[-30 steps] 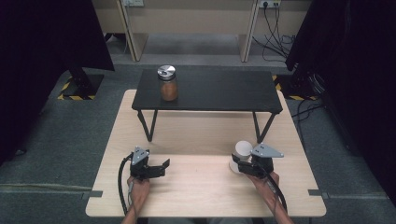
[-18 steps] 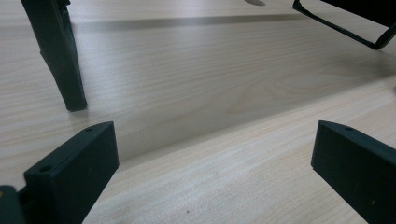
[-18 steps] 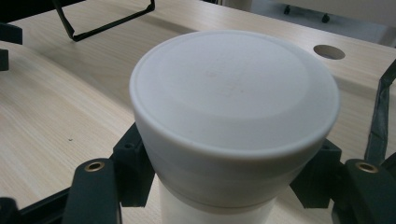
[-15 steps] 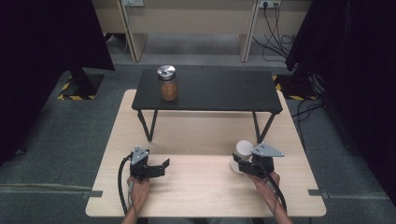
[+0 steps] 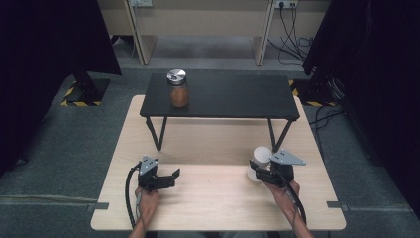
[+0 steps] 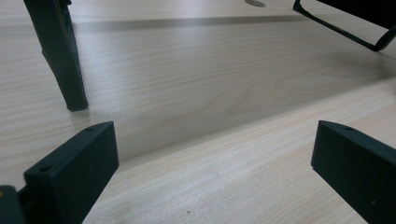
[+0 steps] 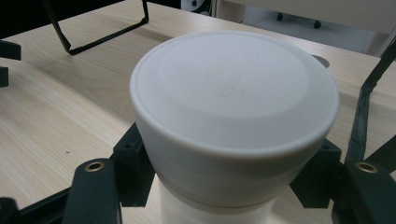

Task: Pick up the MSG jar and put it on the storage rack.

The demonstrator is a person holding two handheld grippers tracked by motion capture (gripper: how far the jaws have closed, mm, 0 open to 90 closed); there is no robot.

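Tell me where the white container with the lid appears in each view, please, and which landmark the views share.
High view: the white container stands at lower right on the wooden table, between the jaws of the right gripper.
Left gripper view: it is not in this picture.
Right gripper view: the white container is at the centre, very close, its lid on top.
Shared landmark: the legs of the black stand.

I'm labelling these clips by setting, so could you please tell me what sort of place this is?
Probably a lab or office recording bay: a pale wooden table on grey carpet, black curtains at both sides, and wall sockets with trailing cables behind.
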